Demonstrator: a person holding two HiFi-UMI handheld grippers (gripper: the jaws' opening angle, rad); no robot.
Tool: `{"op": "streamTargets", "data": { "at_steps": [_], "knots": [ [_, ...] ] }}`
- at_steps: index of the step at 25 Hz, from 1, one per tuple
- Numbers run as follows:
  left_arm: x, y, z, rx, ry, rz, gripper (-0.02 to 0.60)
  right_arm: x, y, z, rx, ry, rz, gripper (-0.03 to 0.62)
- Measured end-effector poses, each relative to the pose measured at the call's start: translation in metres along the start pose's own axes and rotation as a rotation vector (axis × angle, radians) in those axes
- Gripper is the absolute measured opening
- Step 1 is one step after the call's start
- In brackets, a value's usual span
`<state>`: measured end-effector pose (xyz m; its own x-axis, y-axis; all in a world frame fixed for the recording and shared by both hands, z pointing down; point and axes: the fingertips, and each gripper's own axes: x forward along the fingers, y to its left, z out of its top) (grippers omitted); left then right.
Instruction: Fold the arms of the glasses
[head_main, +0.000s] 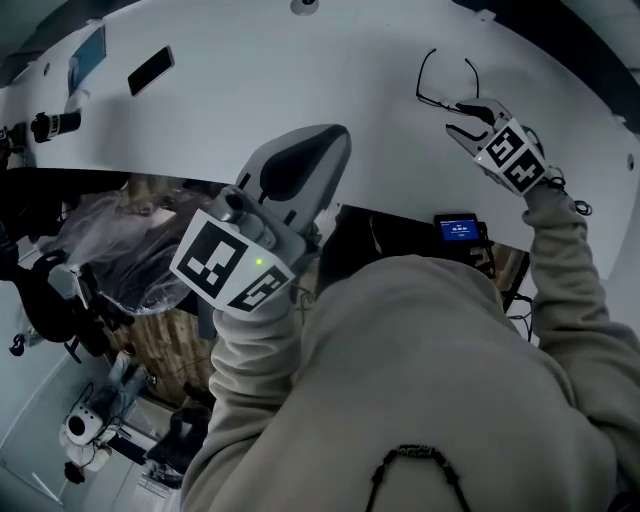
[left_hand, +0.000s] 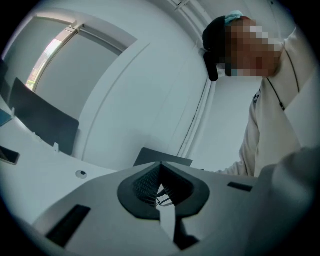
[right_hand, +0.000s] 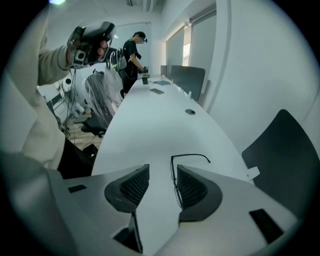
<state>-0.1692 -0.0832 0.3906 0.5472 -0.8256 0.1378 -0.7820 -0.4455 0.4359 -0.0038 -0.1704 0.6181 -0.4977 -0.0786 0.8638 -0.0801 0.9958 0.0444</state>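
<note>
While the glasses (head_main: 447, 78) lie on the tabletop (head_main: 300, 70) with both arms spread, the right gripper (head_main: 465, 120) points steeply down at them. Its fingers are released and wide apart, a stance suited to straddling part of the frame before closing. Nothing is grasped.

In the head view the glasses sit at 11 o'clock from its fingertips, just beside them. In the right gripper view the glasses (right_hand: 173, 167) lie inside the gap of the right gripper (right_hand: 162, 172), running along the inner face of the 3 o'clock finger (right_hand: 192, 187). Contact with that pad cannot be confirmed from this angle. One arm leaves the gap toward 2 o'clock.

The left gripper (head_main: 322, 150) is held roughly level, well apart from the glasses, at 8 o'clock from them. In the left gripper view the left gripper (left_hand: 160, 166) shows its fingers clenched on nothing. It is probably parked until the frame needs bracing.
</note>
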Motion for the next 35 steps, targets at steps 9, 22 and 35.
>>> {"op": "streamTargets", "data": {
  "at_steps": [9,22,35],
  "knots": [
    [-0.029,0.023,-0.017,-0.043,-0.006,0.107,0.005,0.067,-0.027,-0.032,-0.118,0.167,0.001,0.150],
    [-0.034,0.028,-0.018,-0.044,-0.008,0.131,0.005,0.117,-0.007,-0.067,-0.213,0.300,0.073,0.066],
    [-0.009,0.008,0.011,0.035,-0.066,0.050,0.005,0.076,-0.019,-0.049,-0.110,0.215,0.037,0.064]
  ]
}}
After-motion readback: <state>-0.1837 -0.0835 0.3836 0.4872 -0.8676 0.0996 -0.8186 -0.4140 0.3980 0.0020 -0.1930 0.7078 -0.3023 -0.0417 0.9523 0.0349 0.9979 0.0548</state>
